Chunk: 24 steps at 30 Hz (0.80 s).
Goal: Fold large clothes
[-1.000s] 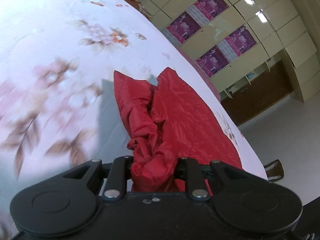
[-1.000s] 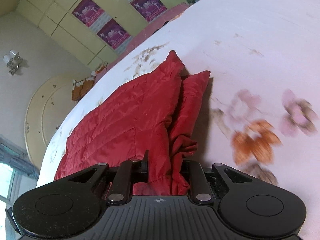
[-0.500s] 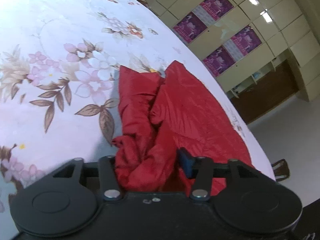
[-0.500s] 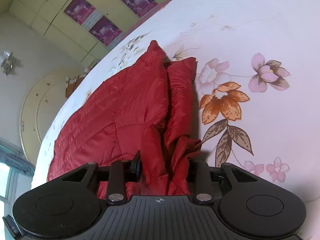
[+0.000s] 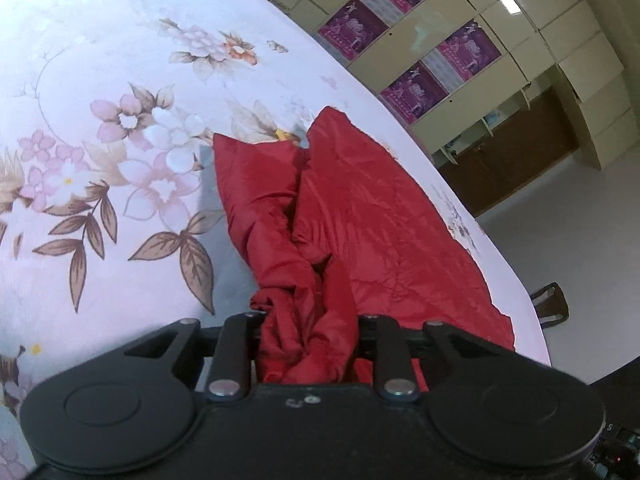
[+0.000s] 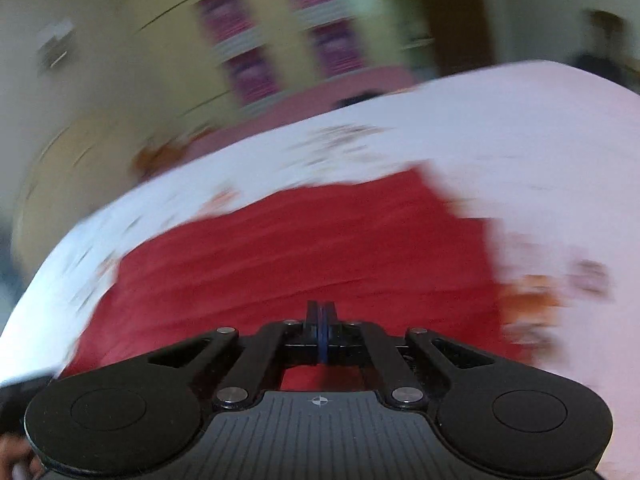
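Red jacket (image 5: pixel 360 216): lies on flowered bedsheet (image 5: pixel 100 120), half-folded. Left gripper (image 5: pixel 308 344): fingers clamped on bunched hem. Right gripper (image 6: pixel 321 332): pads pressed together, empty, above cloth; view blurred. Advice: keep left hold firm, regrip opposite corner, lay edges even.

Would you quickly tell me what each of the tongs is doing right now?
Left tongs: shut on bunched red garment.
Right tongs: shut, holding nothing; view blurred.

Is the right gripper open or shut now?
Shut and empty: the right gripper has its blue pads pressed together, above the red garment.
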Motion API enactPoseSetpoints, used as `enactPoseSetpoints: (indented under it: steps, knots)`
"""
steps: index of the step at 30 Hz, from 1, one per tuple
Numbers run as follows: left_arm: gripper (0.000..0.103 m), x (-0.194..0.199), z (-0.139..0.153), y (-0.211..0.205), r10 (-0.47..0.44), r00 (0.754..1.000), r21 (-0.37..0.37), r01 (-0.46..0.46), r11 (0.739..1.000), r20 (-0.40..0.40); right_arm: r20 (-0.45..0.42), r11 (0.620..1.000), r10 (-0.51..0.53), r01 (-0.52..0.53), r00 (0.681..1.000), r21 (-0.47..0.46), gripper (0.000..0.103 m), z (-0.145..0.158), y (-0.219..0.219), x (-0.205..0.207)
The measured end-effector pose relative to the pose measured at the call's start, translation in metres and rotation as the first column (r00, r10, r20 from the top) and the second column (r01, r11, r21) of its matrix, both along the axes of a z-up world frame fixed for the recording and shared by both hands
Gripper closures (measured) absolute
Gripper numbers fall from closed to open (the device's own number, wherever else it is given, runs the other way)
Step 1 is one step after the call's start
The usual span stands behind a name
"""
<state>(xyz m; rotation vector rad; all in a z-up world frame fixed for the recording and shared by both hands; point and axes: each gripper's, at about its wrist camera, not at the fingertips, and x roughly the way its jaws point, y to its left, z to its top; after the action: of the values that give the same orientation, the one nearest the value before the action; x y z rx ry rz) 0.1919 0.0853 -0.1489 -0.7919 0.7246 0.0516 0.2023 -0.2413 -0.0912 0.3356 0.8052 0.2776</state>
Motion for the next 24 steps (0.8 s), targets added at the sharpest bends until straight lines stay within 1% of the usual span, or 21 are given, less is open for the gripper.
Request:
enactPoseSetpoints:
  steps: [2, 4, 6, 8, 9, 10, 11, 12, 14, 16, 17, 18, 19, 21, 22, 24]
  knots:
    - [0.083, -0.001, 0.001, 0.0, 0.004, 1.0, -0.01, -0.004, 1.0, 0.008, -0.023, 0.996, 0.084, -0.084, 0.996, -0.011, 0.103, -0.001, 0.028, 0.004]
    - [0.084, -0.002, 0.006, 0.0, 0.008, 1.0, -0.016, -0.008, 1.0, 0.016, -0.053, 0.991, 0.128, -0.129, 0.99, -0.017, 0.103, -0.008, 0.046, 0.008]
    - [0.085, -0.003, 0.014, -0.002, 0.001, 0.999, -0.005, -0.001, 1.0, 0.041, -0.129, 0.988, 0.142, -0.148, 0.981, -0.038, 0.103, -0.029, 0.057, 0.017]
    - [0.085, -0.003, 0.027, -0.006, -0.024, 0.997, 0.018, 0.023, 1.0, 0.073, -0.172, 0.991, 0.124, -0.13, 0.977, -0.026, 0.103, -0.05, 0.059, 0.021]
    - [0.085, -0.002, 0.035, -0.011, -0.044, 0.995, 0.047, 0.04, 0.998, 0.087, -0.19, 0.994, 0.11, -0.112, 0.976, -0.004, 0.103, -0.059, 0.058, 0.024]
    - [0.085, -0.001, 0.047, -0.02, -0.082, 0.991, 0.11, 0.07, 0.992, 0.108, -0.2, 0.996, 0.091, -0.089, 0.976, 0.023, 0.103, -0.066, 0.055, 0.026]
    - [0.085, -0.002, 0.059, -0.033, -0.133, 0.981, 0.19, 0.105, 0.976, 0.141, -0.201, 0.997, 0.079, -0.073, 0.976, 0.037, 0.103, -0.069, 0.056, 0.026]
    - [0.085, -0.002, 0.07, -0.043, -0.175, 0.97, 0.236, 0.132, 0.963, 0.169, -0.2, 0.997, 0.072, -0.065, 0.977, 0.042, 0.103, -0.07, 0.055, 0.026]
    - [0.085, 0.001, 0.086, -0.057, -0.219, 0.958, 0.269, 0.164, 0.949, 0.187, -0.197, 0.997, 0.067, -0.06, 0.978, 0.041, 0.103, -0.071, 0.055, 0.024]
    - [0.085, 0.006, 0.094, -0.064, -0.231, 0.955, 0.284, 0.173, 0.943, 0.184, -0.211, 0.997, 0.061, -0.05, 0.976, 0.056, 0.103, -0.069, 0.052, 0.025]
    - [0.085, 0.008, 0.097, -0.066, -0.233, 0.955, 0.29, 0.175, 0.941, 0.182, -0.223, 0.997, 0.041, -0.025, 0.974, 0.075, 0.103, -0.064, 0.047, 0.025]
    - [0.085, 0.01, 0.099, -0.067, -0.236, 0.956, 0.295, 0.177, 0.939, 0.177, -0.202, 0.994, 0.022, 0.0, 0.979, 0.109, 0.103, -0.054, 0.038, 0.019]
    - [0.085, 0.012, 0.102, -0.068, -0.237, 0.956, 0.299, 0.179, 0.937, 0.171, -0.173, 0.99, 0.02, 0.004, 0.985, 0.139, 0.103, -0.044, 0.033, 0.01]
    - [0.085, 0.013, 0.107, -0.071, -0.241, 0.957, 0.31, 0.183, 0.933, 0.159, -0.151, 0.989, 0.041, -0.018, 0.988, 0.15, 0.103, -0.029, 0.025, -0.006]
    - [0.085, 0.013, 0.11, -0.075, -0.245, 0.957, 0.318, 0.185, 0.93, 0.158, -0.16, 0.987, 0.054, -0.029, 0.986, 0.158, 0.103, -0.028, 0.02, -0.012]
    - [0.085, 0.009, 0.117, -0.085, -0.26, 0.952, 0.339, 0.194, 0.921, 0.163, -0.212, 0.985, 0.071, -0.036, 0.975, 0.167, 0.103, -0.039, 0.017, -0.014]
